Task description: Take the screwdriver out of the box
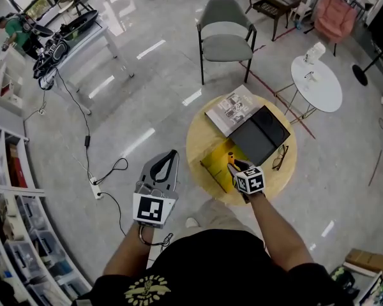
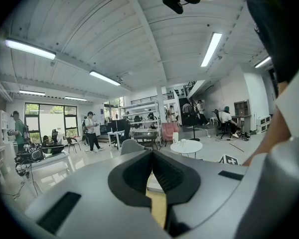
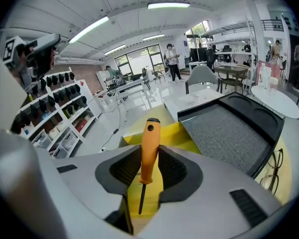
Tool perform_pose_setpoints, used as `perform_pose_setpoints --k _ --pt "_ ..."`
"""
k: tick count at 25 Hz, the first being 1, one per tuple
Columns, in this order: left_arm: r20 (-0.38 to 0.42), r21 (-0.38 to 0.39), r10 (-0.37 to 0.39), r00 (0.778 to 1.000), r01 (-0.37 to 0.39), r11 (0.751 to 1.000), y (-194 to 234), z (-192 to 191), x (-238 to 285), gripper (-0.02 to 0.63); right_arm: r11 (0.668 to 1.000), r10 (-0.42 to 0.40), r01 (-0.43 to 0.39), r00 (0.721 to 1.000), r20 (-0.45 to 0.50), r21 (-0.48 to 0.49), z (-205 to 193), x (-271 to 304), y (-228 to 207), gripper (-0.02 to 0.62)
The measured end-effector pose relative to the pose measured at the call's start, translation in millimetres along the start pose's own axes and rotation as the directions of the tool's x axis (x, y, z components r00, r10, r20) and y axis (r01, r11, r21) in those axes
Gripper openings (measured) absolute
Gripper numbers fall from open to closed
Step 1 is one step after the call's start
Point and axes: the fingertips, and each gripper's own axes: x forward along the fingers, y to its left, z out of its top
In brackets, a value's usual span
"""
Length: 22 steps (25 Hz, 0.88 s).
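An orange-handled screwdriver [image 3: 150, 133] is pinched by its handle between the pads of my right gripper [image 3: 150, 156], its thin shaft pointing back toward the camera. In the head view the right gripper [image 1: 233, 167] holds the screwdriver [image 1: 230, 159] just above the open yellow box [image 1: 214, 164] on the round wooden table [image 1: 287, 174]. The yellow box [image 3: 182, 133] lies right below the jaws. My left gripper [image 1: 172, 153] hangs over the floor to the left of the table, jaws together and empty. In its own view the left gripper [image 2: 152, 156] points level into the room.
An open black case [image 1: 258, 134] with grey foam and a magazine [image 1: 233, 110] lie on the far half of the table, glasses [image 1: 279, 158] at its right edge. A grey chair [image 1: 225, 34] and a white round table [image 1: 316, 81] stand beyond. A power strip [image 1: 96, 189] lies on the floor.
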Motion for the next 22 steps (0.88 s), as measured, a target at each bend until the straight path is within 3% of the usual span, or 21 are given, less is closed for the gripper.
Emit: perform_pose_setpoints --k 10,22 --pt "0.005 -0.007 0.011 1.0 -0.011 1.0 4 1 -21 0.017 1.0 0.019 -0.019 0.99 0.14 0.002 33 -47 27 0.123" --pt "0.026 0.004 0.022 0.999 -0.023 1.0 10 12 -36 0.017 0.997 0.073 -0.068 0.959 0.274 -0.03 69 -103 65 0.123"
